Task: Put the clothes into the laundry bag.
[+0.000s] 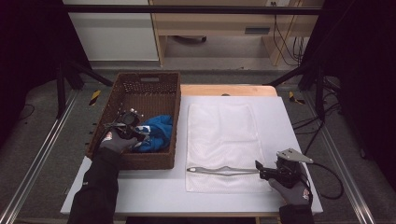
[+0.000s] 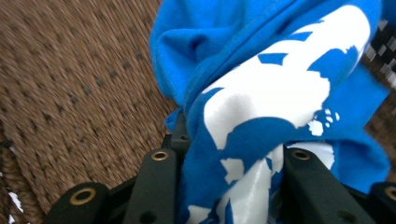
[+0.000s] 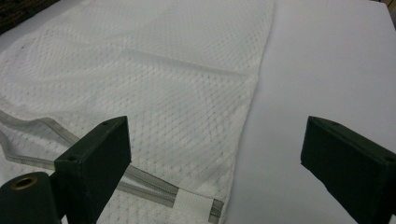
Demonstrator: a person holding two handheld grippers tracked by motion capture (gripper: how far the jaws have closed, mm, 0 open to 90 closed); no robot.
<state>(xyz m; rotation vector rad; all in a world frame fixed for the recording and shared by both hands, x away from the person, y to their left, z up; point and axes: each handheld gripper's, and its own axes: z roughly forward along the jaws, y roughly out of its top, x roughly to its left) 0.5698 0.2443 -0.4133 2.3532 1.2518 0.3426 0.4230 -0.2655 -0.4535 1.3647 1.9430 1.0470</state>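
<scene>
A blue cloth with a white print (image 1: 156, 133) (image 2: 275, 102) lies bunched in the brown wicker basket (image 1: 144, 84). My left gripper (image 1: 140, 135) (image 2: 229, 186) is inside the basket, shut on a fold of that cloth, which runs up between its jaws. A white mesh bag (image 1: 223, 140) (image 3: 140, 88) lies flat on the table, its grey zipper edge (image 1: 222, 171) (image 3: 140, 179) partly open toward the front. My right gripper (image 1: 262, 171) (image 3: 215, 158) stands open at the bag's front right corner, with the corner and bare table between its jaws.
The white table top (image 1: 285, 130) has free room right of the bag and along the front edge. The basket wall (image 2: 70, 93) is close around my left gripper. Black frame bars, a cabinet and cables stand beyond the table.
</scene>
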